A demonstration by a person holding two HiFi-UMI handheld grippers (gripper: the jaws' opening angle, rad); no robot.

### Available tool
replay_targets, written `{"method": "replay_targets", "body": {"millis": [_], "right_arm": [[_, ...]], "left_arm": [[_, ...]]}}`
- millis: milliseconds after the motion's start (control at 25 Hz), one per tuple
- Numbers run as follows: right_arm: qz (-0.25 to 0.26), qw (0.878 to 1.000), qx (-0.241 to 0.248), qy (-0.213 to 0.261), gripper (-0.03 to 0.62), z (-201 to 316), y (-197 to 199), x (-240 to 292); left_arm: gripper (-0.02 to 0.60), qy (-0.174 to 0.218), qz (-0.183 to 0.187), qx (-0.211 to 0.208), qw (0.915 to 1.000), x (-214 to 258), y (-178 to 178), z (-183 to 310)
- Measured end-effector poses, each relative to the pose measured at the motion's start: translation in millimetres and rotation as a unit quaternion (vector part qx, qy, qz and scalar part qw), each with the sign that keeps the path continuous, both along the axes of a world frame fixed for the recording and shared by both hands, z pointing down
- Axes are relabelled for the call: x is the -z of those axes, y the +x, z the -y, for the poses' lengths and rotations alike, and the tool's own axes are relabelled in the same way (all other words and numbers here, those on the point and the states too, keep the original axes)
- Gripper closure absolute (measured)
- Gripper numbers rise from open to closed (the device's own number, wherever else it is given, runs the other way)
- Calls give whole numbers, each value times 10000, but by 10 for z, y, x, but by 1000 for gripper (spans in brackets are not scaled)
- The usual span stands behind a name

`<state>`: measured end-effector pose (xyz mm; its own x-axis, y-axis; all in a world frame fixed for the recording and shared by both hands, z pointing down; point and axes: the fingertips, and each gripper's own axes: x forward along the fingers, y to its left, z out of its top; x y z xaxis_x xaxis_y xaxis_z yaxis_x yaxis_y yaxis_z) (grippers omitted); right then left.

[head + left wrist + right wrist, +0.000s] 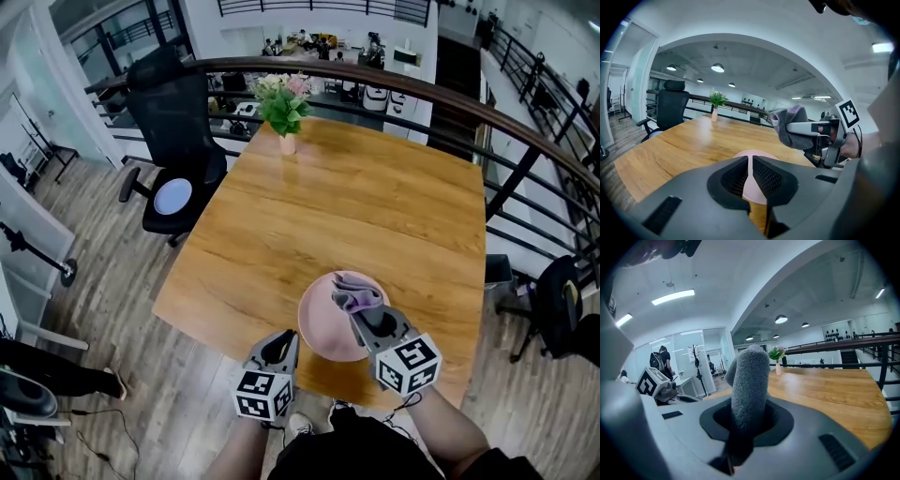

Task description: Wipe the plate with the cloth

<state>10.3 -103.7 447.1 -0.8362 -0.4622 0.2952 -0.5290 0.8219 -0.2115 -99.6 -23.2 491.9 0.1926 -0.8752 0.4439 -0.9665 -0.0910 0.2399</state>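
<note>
Lengthwise, cloth along right gripper

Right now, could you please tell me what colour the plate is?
Pale pink. The plate shows best in the head view.

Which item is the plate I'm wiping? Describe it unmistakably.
On the large wooden table, look at the near edge by the person. The plate is the flat, round, pink dish there, under the grey cloth in the right gripper. The flower vase stands at the far edge.
</note>
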Motion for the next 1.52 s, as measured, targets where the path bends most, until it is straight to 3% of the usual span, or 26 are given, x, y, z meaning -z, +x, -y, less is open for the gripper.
{"method": "replay_targets", "body": {"millis": [200,400,880,1360,1520], "right_arm": [[-22,9998,146,-143,522,176,-9,-162],[-118,9989,342,-312,522,260,-6,-377],[-376,9938,803,-672,522,226,-35,-785],[-728,9888,875,-961,522,208,-60,-1099],[-916,9865,848,-1060,522,215,-121,-1207]], "left_arm": [[467,-475,-110,202,9986,-319,-7,124],[443,-1031,-465,491,9924,-693,9,193],[439,-1702,-748,890,9785,-1232,-90,377],[442,-2047,-625,653,9746,-1470,-137,564],[482,-2183,-722,560,9716,-1530,-185,604]]}}
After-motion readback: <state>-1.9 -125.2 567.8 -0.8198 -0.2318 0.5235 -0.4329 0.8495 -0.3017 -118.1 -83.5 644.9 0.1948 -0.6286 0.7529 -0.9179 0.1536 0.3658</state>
